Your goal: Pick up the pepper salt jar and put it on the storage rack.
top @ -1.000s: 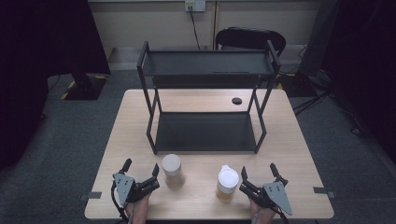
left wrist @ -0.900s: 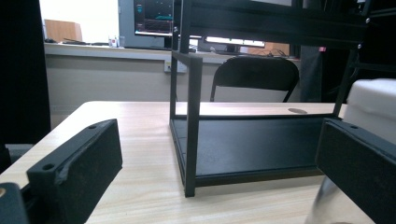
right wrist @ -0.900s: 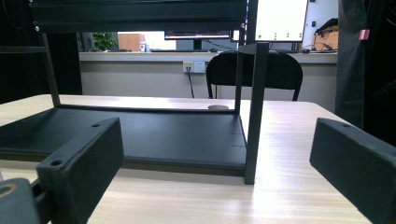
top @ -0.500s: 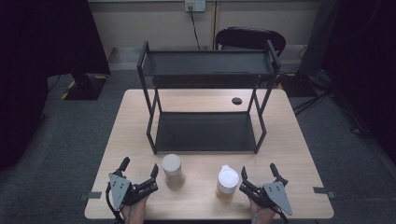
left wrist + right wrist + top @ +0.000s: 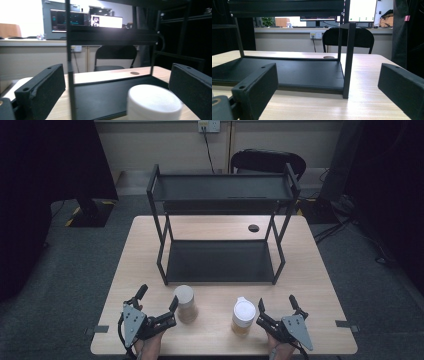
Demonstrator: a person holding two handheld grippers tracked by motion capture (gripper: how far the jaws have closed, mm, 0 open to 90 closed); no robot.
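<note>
At the near edge of the desk (image 5: 320, 285), two jars standing upright, side by side but apart, in front of the black two-tier shelf (image 5: 222, 262). Left gripper (image 5: 157, 306) low at the front left, jaws spread wide, the inner jaw tip just beside the beige-lidded jar (image 5: 185, 304), whose lid lies between the jaws in the left gripper view (image 5: 153, 105). Right gripper (image 5: 276, 309) at the front right, jaws likewise released, near the white-lidded jar (image 5: 243, 316) but not around it. Beyond the shelf, a small dark disc (image 5: 253, 228) on the desk and a black chair (image 5: 267, 162)
</note>
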